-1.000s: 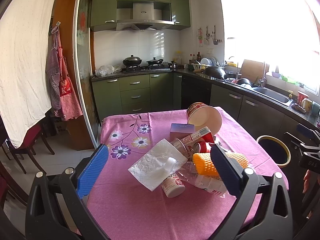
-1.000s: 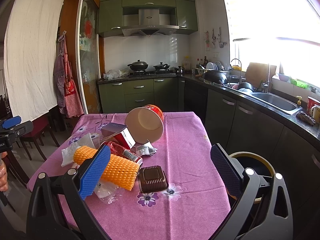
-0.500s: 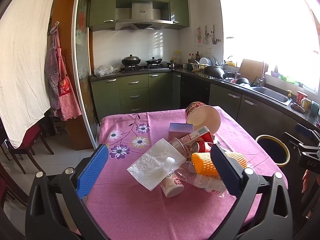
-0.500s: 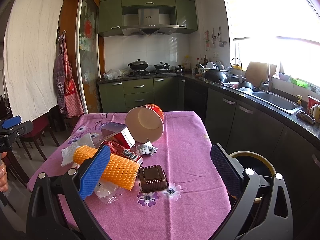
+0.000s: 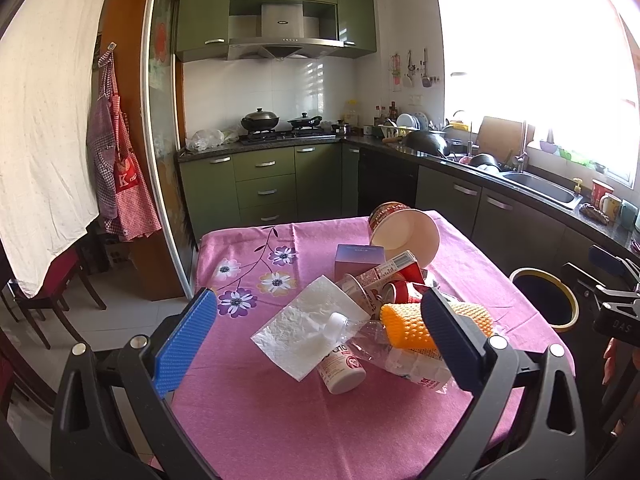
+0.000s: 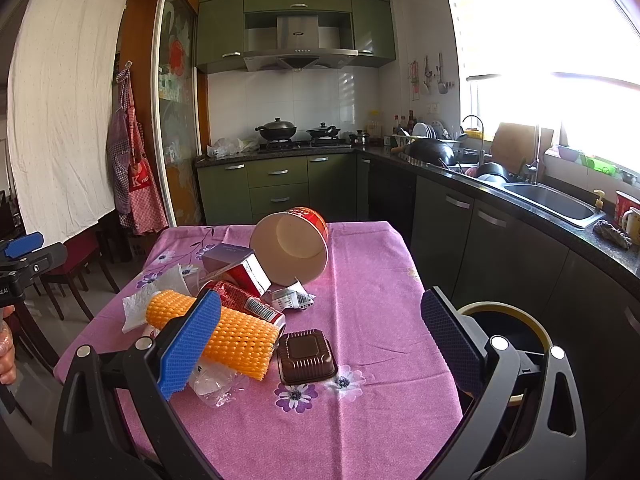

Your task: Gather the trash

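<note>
Two wide-open, empty claws, left claw and right claw, above trash pile on pink tablecloth.

My right claw hangs wide open over the near edge of the counter, nothing between its blue pads. An orange foam net sleeve lies by my left pad, touching a brown plastic tray. Behind them a red can, a carton and a tipped paper bowl crowd together. A yellow-rimmed bin stands off the counter's right edge.
</note>
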The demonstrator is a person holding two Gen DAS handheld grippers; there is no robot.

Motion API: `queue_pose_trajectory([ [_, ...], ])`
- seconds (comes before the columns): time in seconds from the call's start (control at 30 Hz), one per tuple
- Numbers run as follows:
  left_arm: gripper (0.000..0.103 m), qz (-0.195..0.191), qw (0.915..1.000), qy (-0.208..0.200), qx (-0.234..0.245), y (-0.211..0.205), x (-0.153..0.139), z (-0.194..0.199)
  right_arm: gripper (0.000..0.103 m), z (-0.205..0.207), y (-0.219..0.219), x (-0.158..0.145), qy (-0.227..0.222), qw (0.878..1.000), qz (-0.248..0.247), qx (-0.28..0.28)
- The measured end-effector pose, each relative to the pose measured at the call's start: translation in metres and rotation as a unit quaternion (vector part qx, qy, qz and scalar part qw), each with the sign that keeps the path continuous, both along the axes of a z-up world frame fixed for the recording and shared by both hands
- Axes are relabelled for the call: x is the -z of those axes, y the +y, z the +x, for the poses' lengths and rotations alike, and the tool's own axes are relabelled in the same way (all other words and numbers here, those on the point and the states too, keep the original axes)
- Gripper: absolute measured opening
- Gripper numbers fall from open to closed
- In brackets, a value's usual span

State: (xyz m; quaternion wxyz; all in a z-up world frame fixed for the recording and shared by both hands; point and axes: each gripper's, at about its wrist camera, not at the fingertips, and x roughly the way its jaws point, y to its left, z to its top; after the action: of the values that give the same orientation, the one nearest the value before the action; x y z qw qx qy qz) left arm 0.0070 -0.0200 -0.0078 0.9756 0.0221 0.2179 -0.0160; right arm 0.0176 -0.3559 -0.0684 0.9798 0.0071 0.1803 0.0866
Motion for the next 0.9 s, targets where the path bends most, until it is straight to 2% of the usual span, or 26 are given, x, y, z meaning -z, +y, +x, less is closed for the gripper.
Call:
queue_pose_trajectory([
  [0.9,0.097,0.000,1.0000,0.001,0.000,0.0023,0.0002,-0.0002,0.099,0.0016,-0.0010,-0.0001,0.002,1.000,0.001,0.000],
])
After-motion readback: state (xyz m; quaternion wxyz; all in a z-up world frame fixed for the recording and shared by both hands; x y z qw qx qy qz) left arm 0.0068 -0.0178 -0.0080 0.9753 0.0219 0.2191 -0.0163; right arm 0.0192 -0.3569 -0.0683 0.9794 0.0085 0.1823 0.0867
